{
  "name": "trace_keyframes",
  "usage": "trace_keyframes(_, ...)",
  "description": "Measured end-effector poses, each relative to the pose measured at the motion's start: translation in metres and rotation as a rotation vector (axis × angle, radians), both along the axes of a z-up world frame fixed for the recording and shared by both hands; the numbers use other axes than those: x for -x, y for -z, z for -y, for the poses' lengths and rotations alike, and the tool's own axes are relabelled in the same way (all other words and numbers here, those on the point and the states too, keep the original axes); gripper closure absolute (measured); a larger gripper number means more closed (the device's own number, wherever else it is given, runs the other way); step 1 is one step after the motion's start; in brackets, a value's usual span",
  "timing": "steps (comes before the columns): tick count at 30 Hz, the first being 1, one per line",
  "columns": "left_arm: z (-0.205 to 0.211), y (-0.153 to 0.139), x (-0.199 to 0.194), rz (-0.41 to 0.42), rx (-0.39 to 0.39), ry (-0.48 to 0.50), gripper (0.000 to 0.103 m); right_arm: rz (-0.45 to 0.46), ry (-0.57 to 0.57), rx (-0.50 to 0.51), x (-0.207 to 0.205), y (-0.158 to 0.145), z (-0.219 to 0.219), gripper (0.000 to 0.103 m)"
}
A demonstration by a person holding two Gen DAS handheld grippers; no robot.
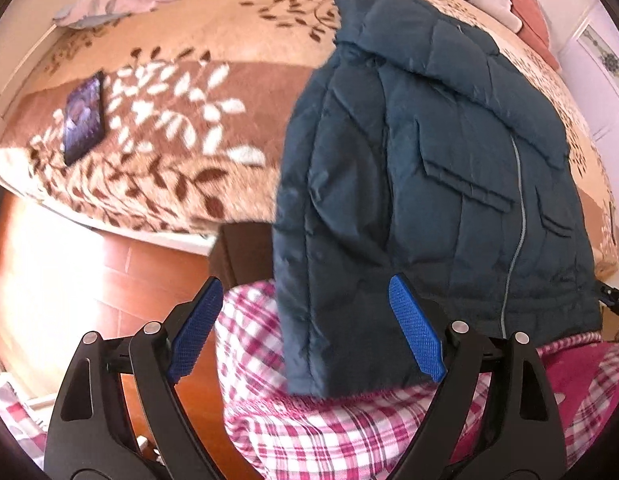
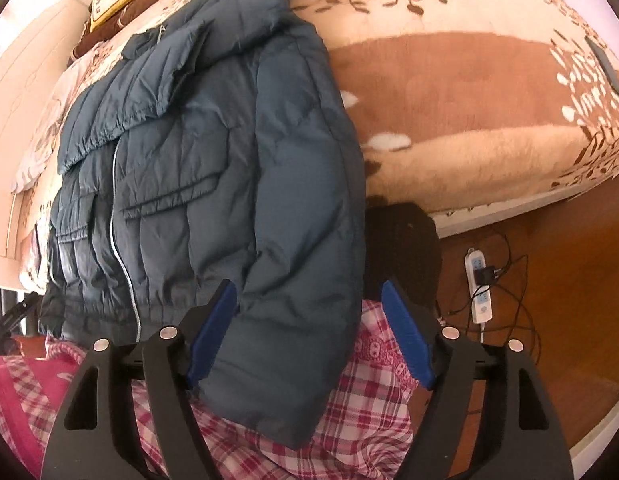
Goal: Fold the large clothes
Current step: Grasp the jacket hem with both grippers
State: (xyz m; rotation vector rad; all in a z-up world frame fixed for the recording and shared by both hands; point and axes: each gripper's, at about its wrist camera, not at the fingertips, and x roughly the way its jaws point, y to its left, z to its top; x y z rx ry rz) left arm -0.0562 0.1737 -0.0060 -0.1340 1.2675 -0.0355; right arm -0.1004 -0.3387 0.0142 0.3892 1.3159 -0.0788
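Leaf-patterned blanket [image 1: 169, 168] on bed, dark phone [image 1: 83, 118], white power strip [image 2: 478, 284], wooden floor [image 2: 569, 300]

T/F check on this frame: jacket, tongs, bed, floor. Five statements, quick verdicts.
1. The dark teal quilted puffer jacket lies on the beige and brown leaf-patterned blanket. True.
2. The left tongs are clamped on a sleeve. False: they stand open, the sleeve end loose between them.
3. The right tongs are open. True.
4. The jacket's zipper is undone. False: it looks closed up the front.
5. The white power strip lies on the blanket. False: it lies on the wooden floor.
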Motion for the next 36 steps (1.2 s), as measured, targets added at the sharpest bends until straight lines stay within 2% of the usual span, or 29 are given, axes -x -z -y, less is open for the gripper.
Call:
trace_keyframes(3, 0.006, 0.008, 0.005, -0.037, 0.023, 0.015, 0.019, -0.022, -0.011, -0.019, 0.004, 0.005, 0.002, 0.026)
trace_keyframes(7, 0.012, 0.020, 0.010, -0.077, 0.016, 0.037, 0.019, -0.038, -0.016, -0.038, 0.011, 0.010, 0.005, 0.025)
trace_keyframes(11, 0.009, 0.028, 0.013, -0.098, 0.042, 0.012, 0.020, -0.042, 0.024, -0.082, 0.018, 0.015, 0.015, 0.025)
trace_keyframes(13, 0.008, 0.030, 0.013, -0.108, 0.065, 0.011, 0.031, -0.039, 0.047, -0.115, 0.022, 0.017, 0.021, 0.024)
trace_keyframes(20, 0.020, 0.025, 0.012, -0.096, 0.012, 0.074, 0.051, -0.061, 0.096, -0.209, 0.036, 0.029, 0.032, 0.021)
trace_keyframes(23, 0.026, 0.023, 0.013, -0.081, -0.004, 0.084, 0.058, -0.050, 0.079, -0.244, 0.035, 0.029, 0.028, 0.022)
trace_keyframes(27, 0.027, 0.019, 0.011, -0.074, 0.015, 0.069, 0.065, -0.010, -0.005, -0.245, 0.033, 0.020, 0.015, 0.034)
trace_keyframes(34, 0.015, 0.016, 0.012, -0.059, 0.043, 0.050, 0.066, 0.016, -0.089, -0.194, 0.027, 0.019, -0.004, 0.060)
trace_keyframes(36, 0.016, 0.015, 0.014, -0.047, 0.045, 0.049, 0.070, 0.021, -0.126, -0.172, 0.024, 0.018, -0.010, 0.082)
